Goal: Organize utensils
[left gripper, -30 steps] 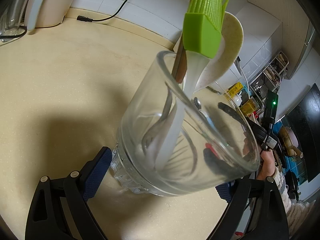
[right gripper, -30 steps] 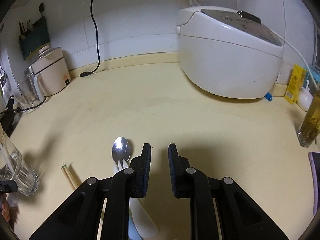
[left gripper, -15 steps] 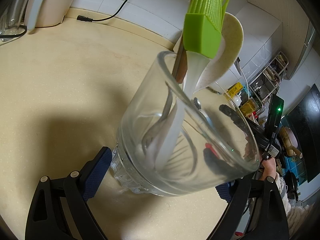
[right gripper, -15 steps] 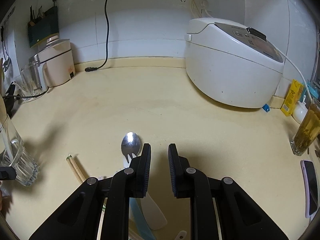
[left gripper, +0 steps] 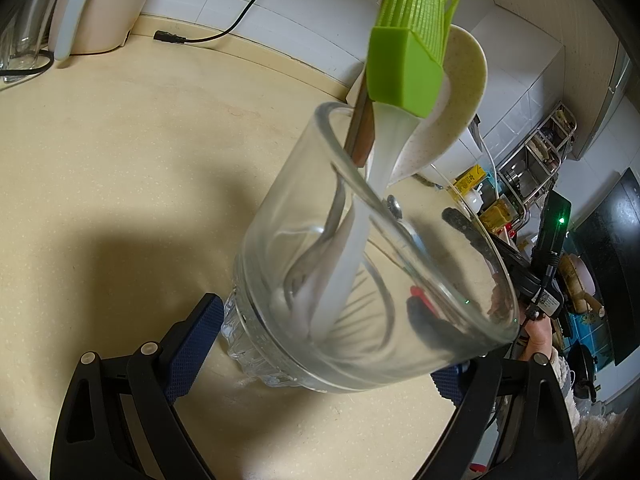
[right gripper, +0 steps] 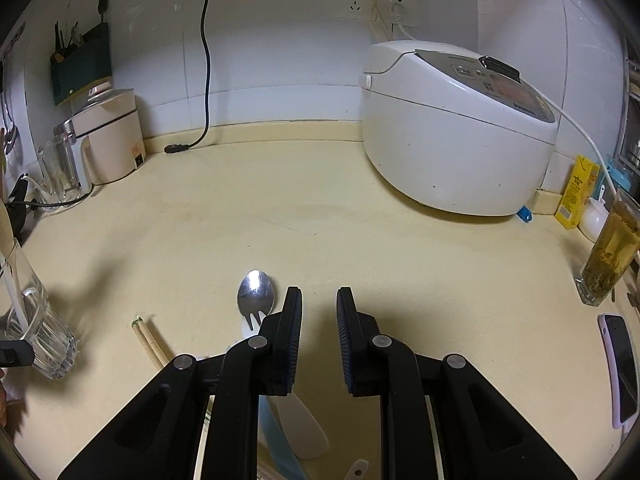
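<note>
— Cream worktop (right gripper: 360,240), speckled and smooth. What's on it?

— One clear glass (left gripper: 360,280) mid-frame in the left view, holding one green silicone brush (left gripper: 404,60), one speckled spatula (left gripper: 452,112) and metal handles. The left gripper (left gripper: 320,344) has its fingers clamped on the ribbed base.

— And the right?

— The right gripper (right gripper: 319,320) is empty, fingers slightly apart. One steel spork (right gripper: 254,292) and chopsticks (right gripper: 150,340) lie lower left. One white rice cooker (right gripper: 452,136) stands upper right.

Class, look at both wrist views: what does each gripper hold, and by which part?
The left gripper clamps the glass tumbler near its base. The right gripper holds nothing; its narrow gap is empty.
</note>
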Tool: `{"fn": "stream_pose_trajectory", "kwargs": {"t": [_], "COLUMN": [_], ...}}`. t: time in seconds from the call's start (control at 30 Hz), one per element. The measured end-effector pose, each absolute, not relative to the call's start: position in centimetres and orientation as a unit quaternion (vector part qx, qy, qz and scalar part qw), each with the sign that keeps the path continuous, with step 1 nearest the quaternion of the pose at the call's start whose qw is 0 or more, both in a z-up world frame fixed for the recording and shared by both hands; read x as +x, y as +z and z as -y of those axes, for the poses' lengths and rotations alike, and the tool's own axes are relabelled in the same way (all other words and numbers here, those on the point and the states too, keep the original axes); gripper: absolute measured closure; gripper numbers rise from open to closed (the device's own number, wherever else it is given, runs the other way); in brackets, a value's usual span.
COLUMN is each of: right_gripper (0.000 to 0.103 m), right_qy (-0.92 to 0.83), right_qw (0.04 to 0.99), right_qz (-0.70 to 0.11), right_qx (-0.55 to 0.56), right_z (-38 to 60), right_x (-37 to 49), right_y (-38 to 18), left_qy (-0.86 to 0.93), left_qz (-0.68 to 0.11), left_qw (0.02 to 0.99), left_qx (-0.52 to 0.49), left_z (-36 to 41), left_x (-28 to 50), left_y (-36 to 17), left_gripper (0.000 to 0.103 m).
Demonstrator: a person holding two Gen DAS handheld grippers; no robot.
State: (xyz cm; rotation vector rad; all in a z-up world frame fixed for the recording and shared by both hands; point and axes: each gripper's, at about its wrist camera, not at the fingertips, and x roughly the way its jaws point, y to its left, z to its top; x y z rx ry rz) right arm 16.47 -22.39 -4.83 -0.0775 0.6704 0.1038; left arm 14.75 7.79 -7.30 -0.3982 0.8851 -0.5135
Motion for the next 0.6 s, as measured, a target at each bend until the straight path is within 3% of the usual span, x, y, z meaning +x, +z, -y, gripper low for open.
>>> {"fn": "stream_pose_trajectory", "kwargs": {"t": [0.6], "right_gripper": [0.085], "right_qy": [0.116], "right_qw": [0.928], "right_qz": [-0.352], "right_qx": [0.029], "right_z": [25.4], "right_x": [9.2], "right_y": [-4.7], "left_qy": [-0.244], "left_qz": [-0.421], "left_qw": [0.853], "left_qx": [-0.189], "left_z": [-7.8], "left_x": [14.8], "left_y": [-7.3], "left_gripper": [0.009]}}
